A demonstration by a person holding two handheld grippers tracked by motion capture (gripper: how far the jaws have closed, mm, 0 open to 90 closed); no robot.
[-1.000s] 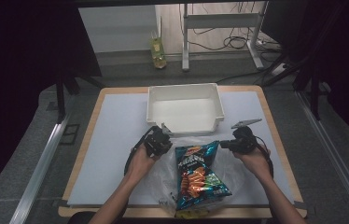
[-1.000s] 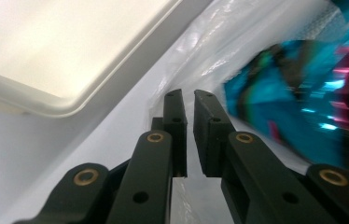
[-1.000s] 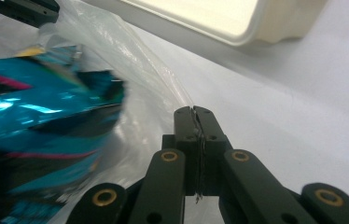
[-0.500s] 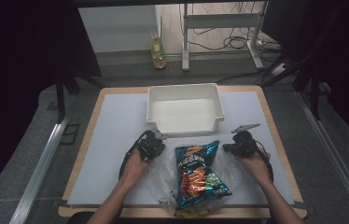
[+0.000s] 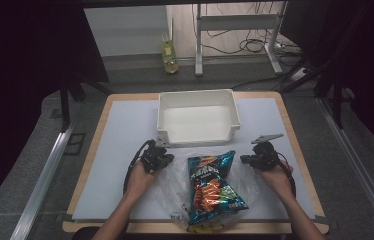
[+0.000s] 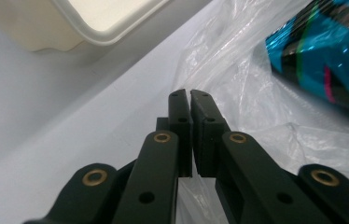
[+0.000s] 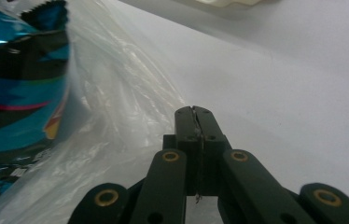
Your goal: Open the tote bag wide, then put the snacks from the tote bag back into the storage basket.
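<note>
- The clear plastic bag (image 5: 175,187) lay on the near half of the white table (image 5: 120,145), just this side of the white bin (image 5: 198,120), with the blue chip packet (image 5: 211,187) lying on or in it, its top end toward the bin.
- I judged the bag film to be very light, limp and slippery: it would crumple and slide rather than hold shape, so the edges at the mouth looked the sensible place to pinch, one on each side.
- The chip packet looked light and puffy, its foil slick and its contents easily crushed; a squeeze across its middle seemed unwise, and the crimped top seam looked the safer hold.
- The left gripper (image 5: 161,157) sat at the bag's left far corner. In the left gripper view its jaws (image 6: 191,130) were nearly clenched, a thin slit between them; I could not tell whether any film was caught there, though plastic lay just beneath and beside them.
- The right gripper (image 5: 255,159) rested at the bag's right side, well apart from the left. In the right gripper view its jaws (image 7: 196,135) were pressed together, with a thin sliver that seemed to be film pinched in the seam.
- Both forearms came in from the near edge, hands low over the table, grippers pointing roughly level and inward toward the packet.
</note>
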